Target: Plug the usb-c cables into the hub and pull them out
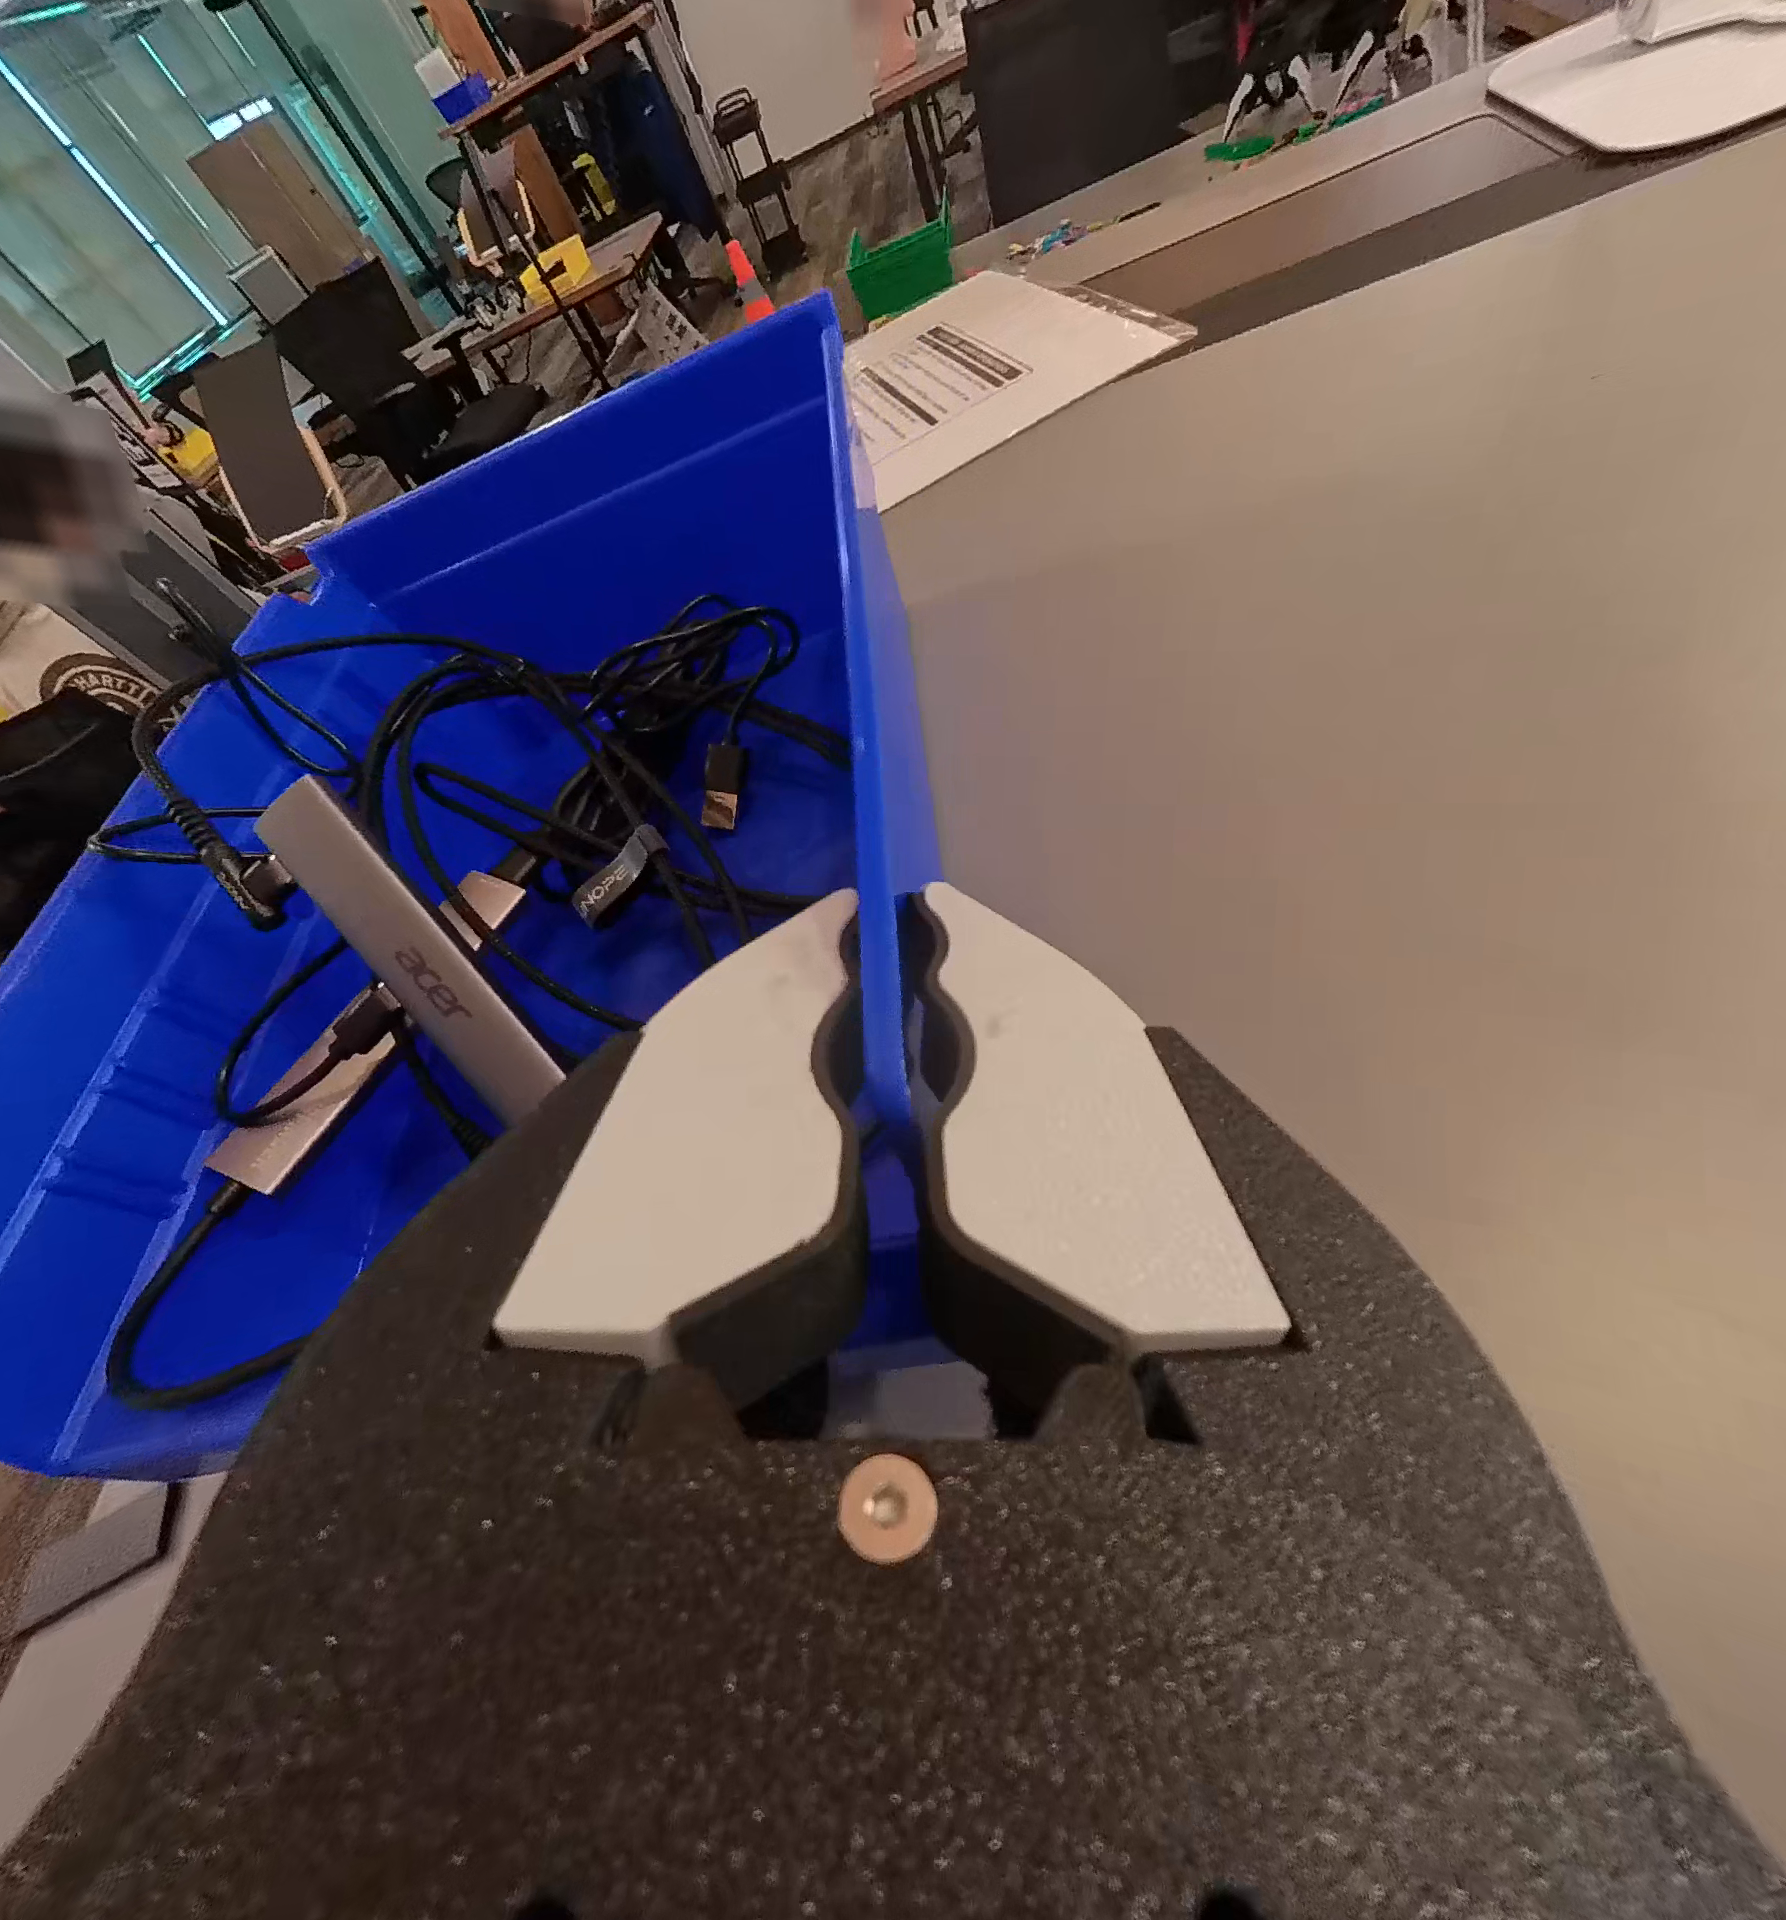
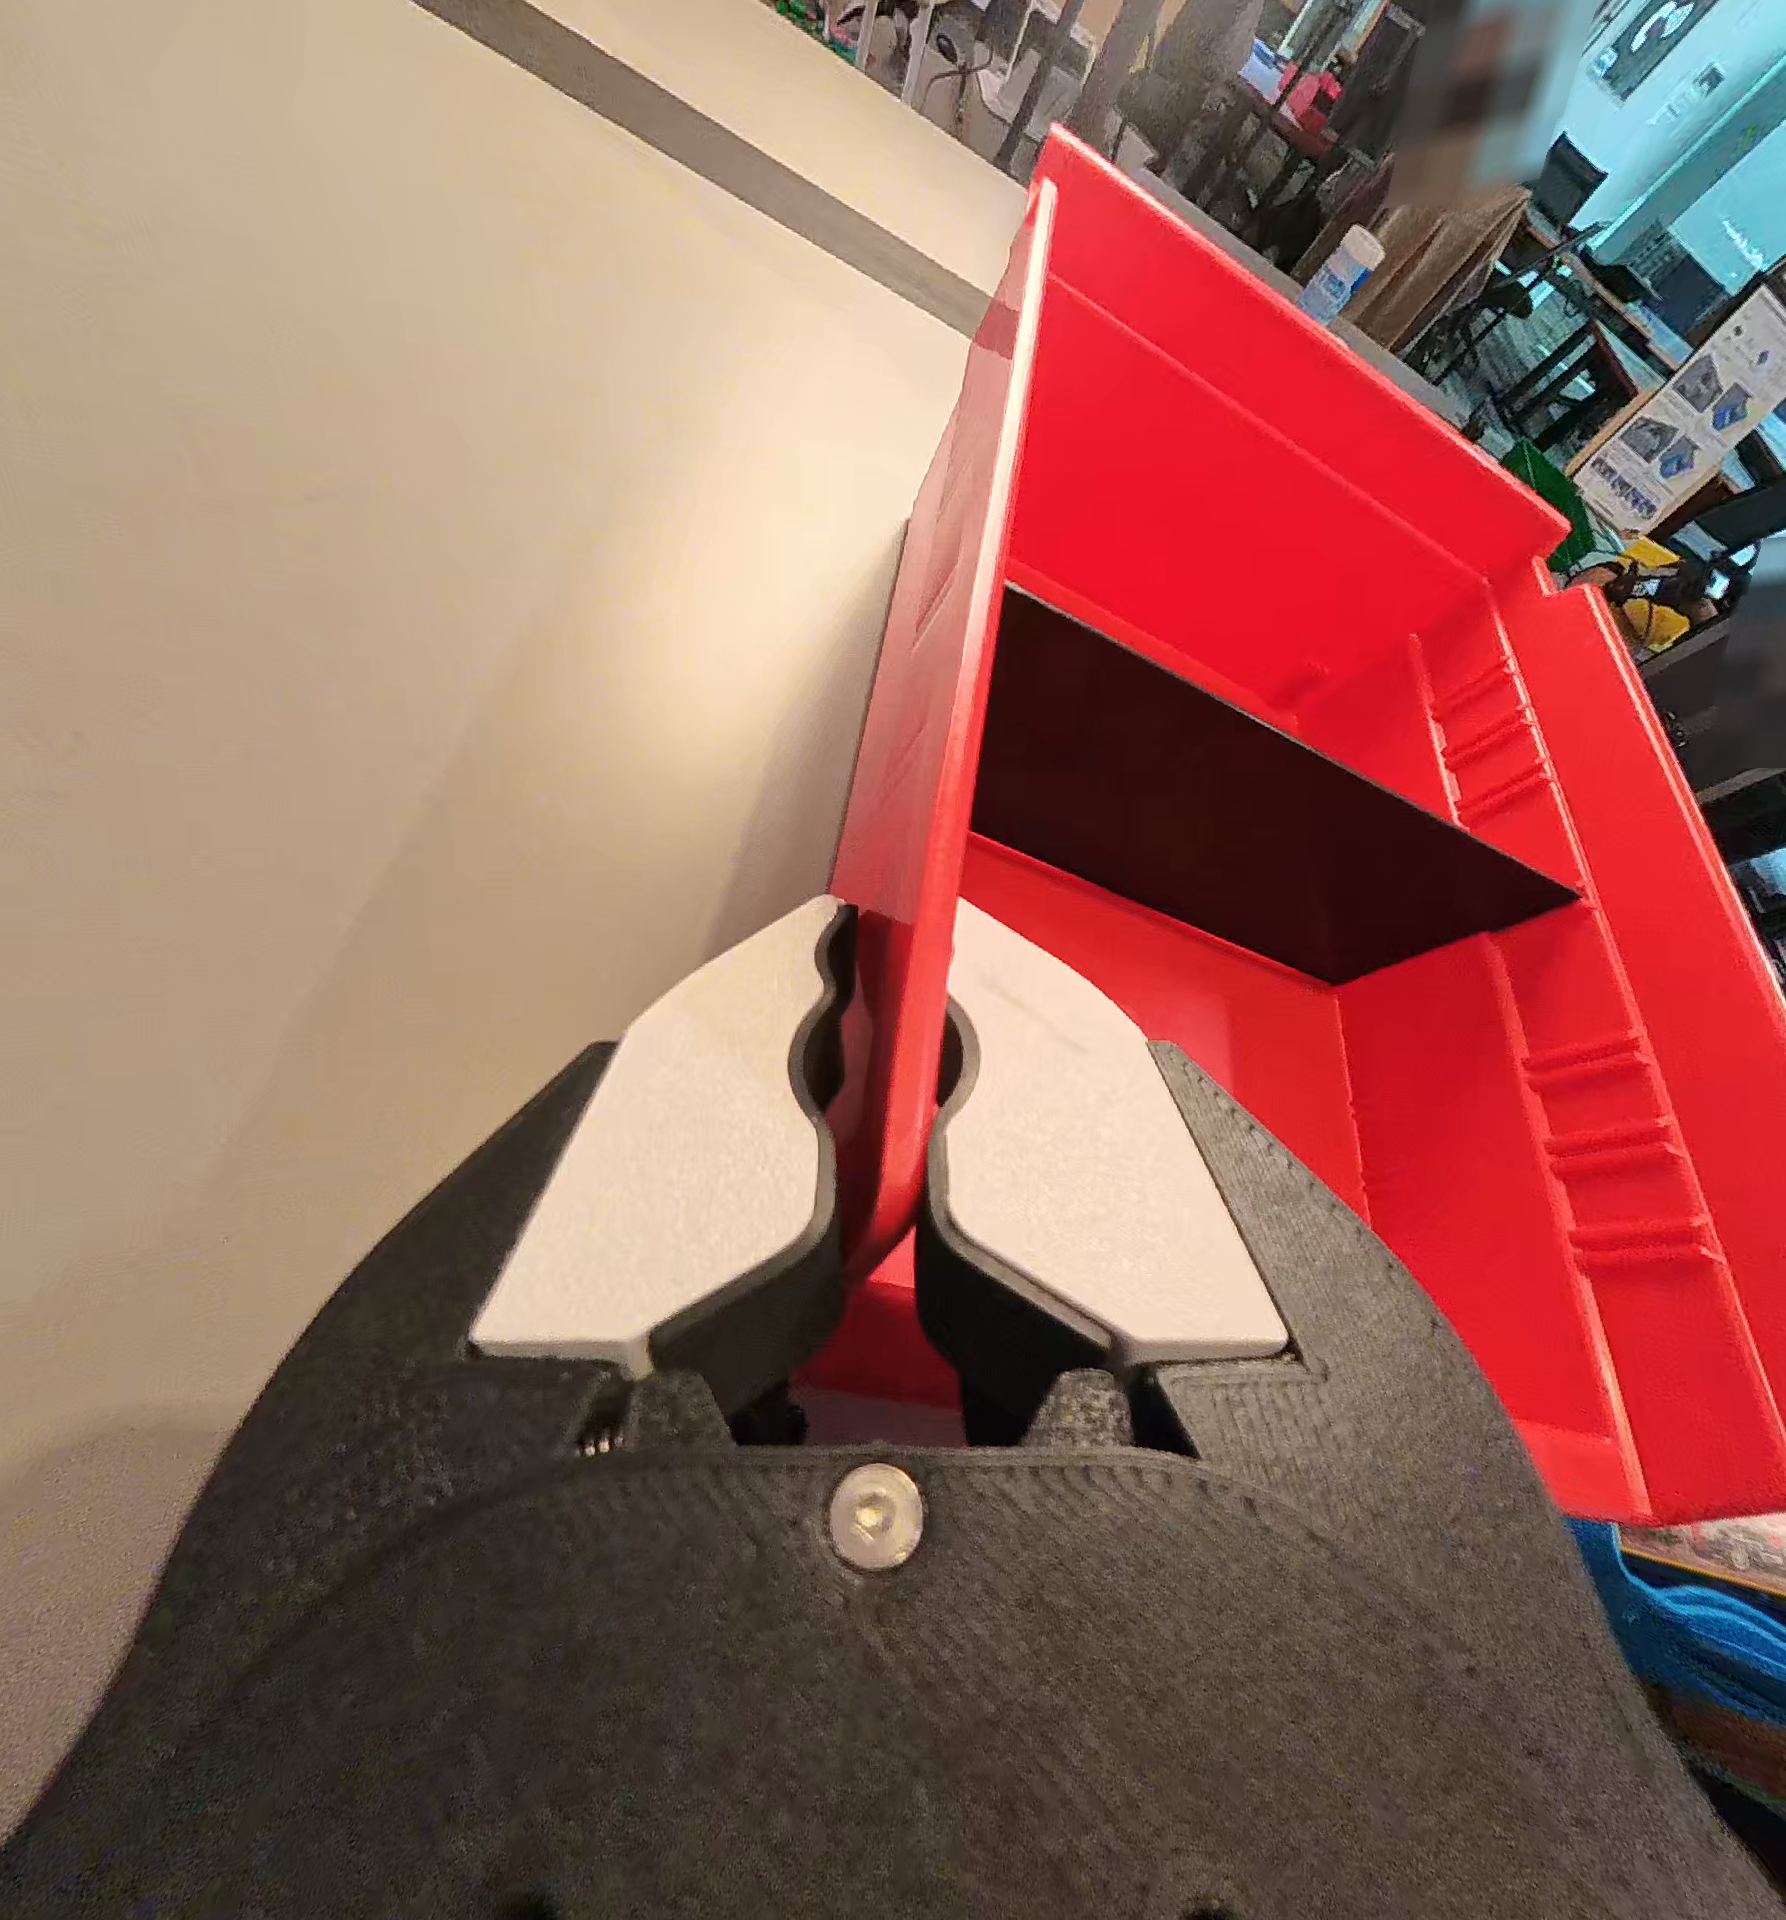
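In the left wrist view my left gripper [image 1: 887, 925] is shut on the right wall of a blue bin [image 1: 598, 520]. The bin holds a grey hub [image 1: 406, 951], a second flat grey hub [image 1: 297, 1127] and a tangle of black cables [image 1: 598, 748] with loose plugs [image 1: 723, 790]. One black cable is plugged into the grey hub's far side. In the right wrist view my right gripper [image 2: 894, 935] is shut on the left wall of a red bin [image 2: 1232, 499]. The red bin has a black divider [image 2: 1211, 800] across it and nothing else shows inside.
Both bins sit on a beige table [image 1: 1388, 935]. A white printed sheet [image 1: 982, 364] lies behind the blue bin. A white tray [image 1: 1678, 94] stands at the far right. Desks, chairs and a green crate [image 1: 899, 265] fill the room behind. The tips of one gripper are about 70 centimeters away from the tips of the other.
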`<state>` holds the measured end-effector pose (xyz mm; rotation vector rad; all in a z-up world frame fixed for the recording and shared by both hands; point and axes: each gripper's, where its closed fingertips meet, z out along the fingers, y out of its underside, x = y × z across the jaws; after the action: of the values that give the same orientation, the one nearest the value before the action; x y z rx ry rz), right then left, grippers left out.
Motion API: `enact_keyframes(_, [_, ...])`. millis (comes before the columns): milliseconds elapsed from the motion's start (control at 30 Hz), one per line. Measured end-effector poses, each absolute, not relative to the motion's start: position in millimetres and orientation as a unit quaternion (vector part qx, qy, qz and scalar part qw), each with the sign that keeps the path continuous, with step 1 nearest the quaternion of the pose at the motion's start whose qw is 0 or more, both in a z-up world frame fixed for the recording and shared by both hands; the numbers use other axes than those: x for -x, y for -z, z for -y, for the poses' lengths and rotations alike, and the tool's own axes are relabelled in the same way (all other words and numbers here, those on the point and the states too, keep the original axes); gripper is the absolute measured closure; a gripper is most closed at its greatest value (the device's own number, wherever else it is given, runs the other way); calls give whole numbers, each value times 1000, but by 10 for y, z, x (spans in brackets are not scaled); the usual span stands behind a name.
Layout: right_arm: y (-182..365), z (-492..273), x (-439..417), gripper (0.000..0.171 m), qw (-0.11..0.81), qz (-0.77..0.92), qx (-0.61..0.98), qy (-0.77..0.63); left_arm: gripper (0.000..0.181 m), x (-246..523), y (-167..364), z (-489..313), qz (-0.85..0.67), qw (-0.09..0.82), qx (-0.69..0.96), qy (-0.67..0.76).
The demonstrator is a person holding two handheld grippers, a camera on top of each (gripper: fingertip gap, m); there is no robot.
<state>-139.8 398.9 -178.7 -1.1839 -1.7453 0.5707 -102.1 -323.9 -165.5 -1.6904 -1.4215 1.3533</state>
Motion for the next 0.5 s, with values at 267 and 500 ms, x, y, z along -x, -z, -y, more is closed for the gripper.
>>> enact_keyframes(267, [1785,-4085,1475,161,457,718,465,-242,175,1119,1663,3452,522,290,642,-481])
enact_keyframes(500, [1584,-4066,1273,147,482,693,470,-257,144,1100,1609,3319,501,351,649,-452])
